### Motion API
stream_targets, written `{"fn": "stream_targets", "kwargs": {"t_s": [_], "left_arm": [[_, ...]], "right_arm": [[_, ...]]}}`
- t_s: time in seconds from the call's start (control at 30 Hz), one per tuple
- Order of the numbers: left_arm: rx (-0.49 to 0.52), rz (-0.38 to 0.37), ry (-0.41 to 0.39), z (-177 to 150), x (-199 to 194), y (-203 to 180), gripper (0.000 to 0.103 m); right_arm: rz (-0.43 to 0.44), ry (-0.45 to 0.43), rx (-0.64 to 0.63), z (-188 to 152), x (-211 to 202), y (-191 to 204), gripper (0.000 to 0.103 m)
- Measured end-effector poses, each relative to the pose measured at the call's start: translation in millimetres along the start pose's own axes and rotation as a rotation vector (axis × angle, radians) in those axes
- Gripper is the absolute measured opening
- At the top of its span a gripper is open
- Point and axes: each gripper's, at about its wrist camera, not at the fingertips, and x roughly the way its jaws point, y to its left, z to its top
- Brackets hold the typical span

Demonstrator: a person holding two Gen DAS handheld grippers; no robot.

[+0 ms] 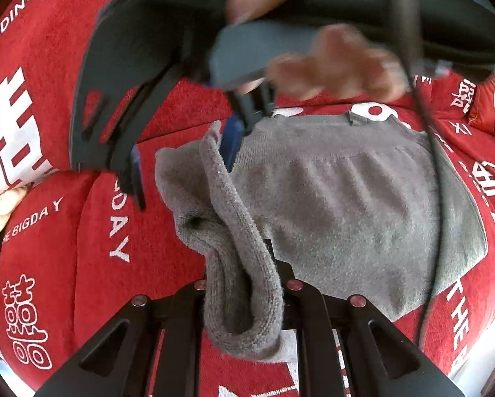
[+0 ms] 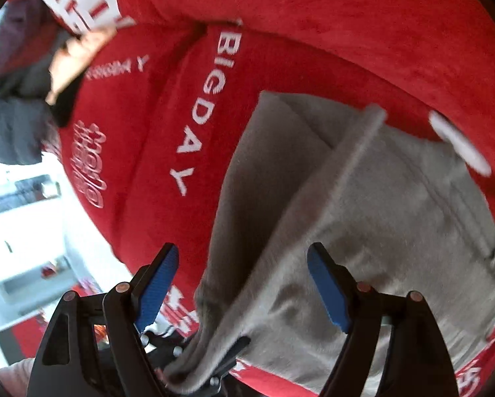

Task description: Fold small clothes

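Note:
A grey knitted sweater (image 1: pixel 340 192) lies spread on the red cover. One of its sleeves (image 1: pixel 234 258) rises from it in a bunched loop to my left gripper (image 1: pixel 247 297), which is shut on the ribbed cuff. Blurred at the top of the left wrist view, my right gripper (image 1: pixel 194 162) hangs over the sweater's far left edge, held by a hand (image 1: pixel 333 63). In the right wrist view its blue pads (image 2: pixel 158 287) stand wide apart above the grey knit (image 2: pixel 380 218), pressing on nothing; my right gripper (image 2: pixel 244 278) is open. The lifted sleeve (image 2: pixel 280 231) runs between them.
A red bedspread (image 1: pixel 49 225) with white lettering covers the whole surface. A black cable (image 1: pixel 436 172) crosses the sweater's right side. A red cushion (image 1: pixel 489 106) lies far right. A person's arm (image 2: pixel 78 53) rests at the bed's edge, with white furniture (image 2: pixel 25 218) beyond.

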Motion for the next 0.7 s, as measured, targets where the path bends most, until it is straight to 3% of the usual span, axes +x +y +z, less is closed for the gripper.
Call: {"fn": "stream_targets", "kwargs": {"t_s": [0.23,0.3,0.37,0.47,0.7], "left_arm": [[-0.018,-0.009,0.003,-0.2,-3.4,6.2,0.015],[-0.017,-0.009,0.003,1.4,-4.9,7.3,0.015],[-0.019,-0.02,-0.003,4.7,-9.9,7.0,0.015],[-0.017,-0.039,-0.021,11.5,-19.7,4.9,0.015],[0.064,-0.089,-0.088,31.8,-56.7,-31.5,0.015]], "right_arm": [[-0.179,0.099,-0.057,19.8,33.2,11.9,0.083],[-0.216,0.093,-0.071,17.9,37.1,8.4,0.079],[-0.271,0.059,-0.107,12.9,34.4,5.1,0.039],[-0.169,-0.025,-0.053,0.0,15.3,-13.4,0.016],[0.206,-0.264,0.096,-52.8,-45.8,-67.1,0.014]]}}
